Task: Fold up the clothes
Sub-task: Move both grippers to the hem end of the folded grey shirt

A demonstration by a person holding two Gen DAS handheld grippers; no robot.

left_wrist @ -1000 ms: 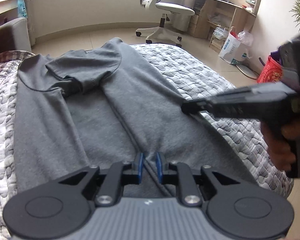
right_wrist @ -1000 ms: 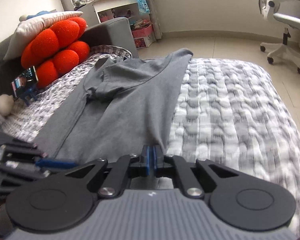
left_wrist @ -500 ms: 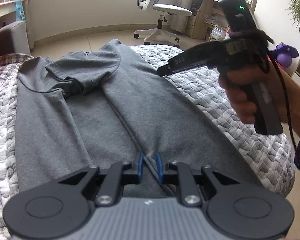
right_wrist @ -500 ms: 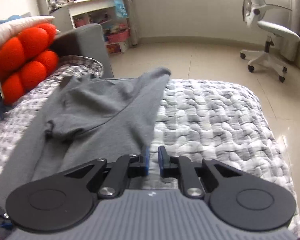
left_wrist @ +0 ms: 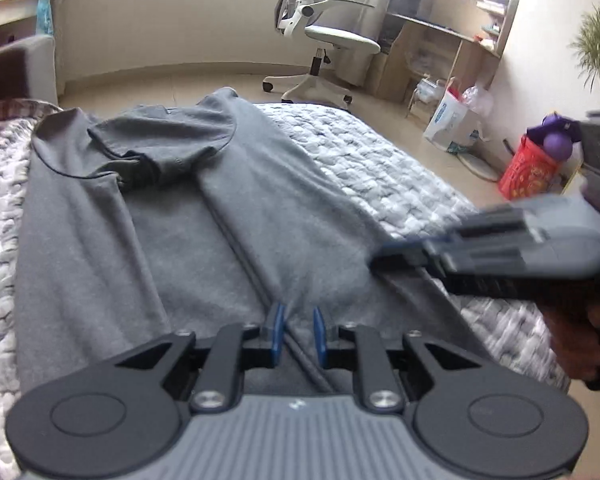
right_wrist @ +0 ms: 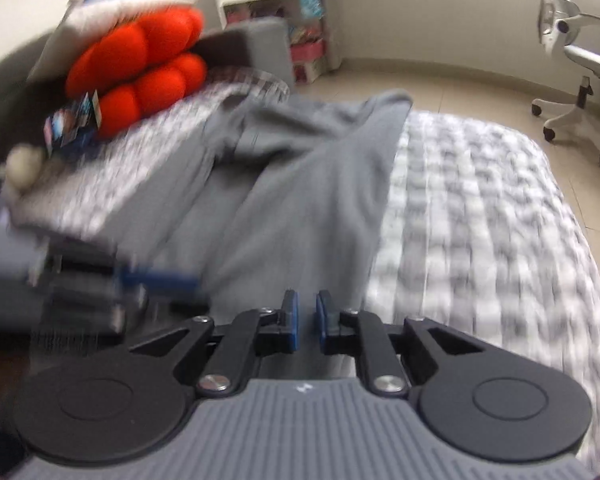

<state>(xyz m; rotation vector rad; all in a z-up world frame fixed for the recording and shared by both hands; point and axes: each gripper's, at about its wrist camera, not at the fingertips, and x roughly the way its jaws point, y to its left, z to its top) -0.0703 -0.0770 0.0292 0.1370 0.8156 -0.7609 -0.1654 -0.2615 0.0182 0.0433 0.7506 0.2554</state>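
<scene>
Grey T-shirt (left_wrist: pixel 148 216) spread lengthwise on a bed under a grey-and-white quilted cover (left_wrist: pixel 364 168), its collar end far and its hem near; both long sides are folded inward so that their edges meet along a seam-like line running down the middle, and a sleeve lies bunched across the far part of the garment. Left gripper (left_wrist: pixel 298 330), seen from its own camera, sits low over the near hem at that central line, its blue-padded jaws a narrow gap apart with the fabric edge passing between them; whether the pads actually pinch the cloth cannot be told. Right gripper (right_wrist: pixel 307 312), in its own view, shows jaws likewise parted by a narrow gap, poised over the near right-hand edge of the shirt (right_wrist: pixel 300 208), where cloth meets the quilt (right_wrist: pixel 480 216); nothing is seen clamped between them. In the left view the right gripper (left_wrist: pixel 384 254) enters from the right, blurred, its tips above the shirt's right fold, with the right hand (left_wrist: pixel 580 344) gripping its handle. Background: a white office chair (left_wrist: pixel 332 36) and a wooden desk (left_wrist: pixel 452 40) on the tiled floor at far right, a red bag (left_wrist: pixel 532 170) near the wall, and an orange cushion (right_wrist: pixel 140 64) at the far left of the bed.
</scene>
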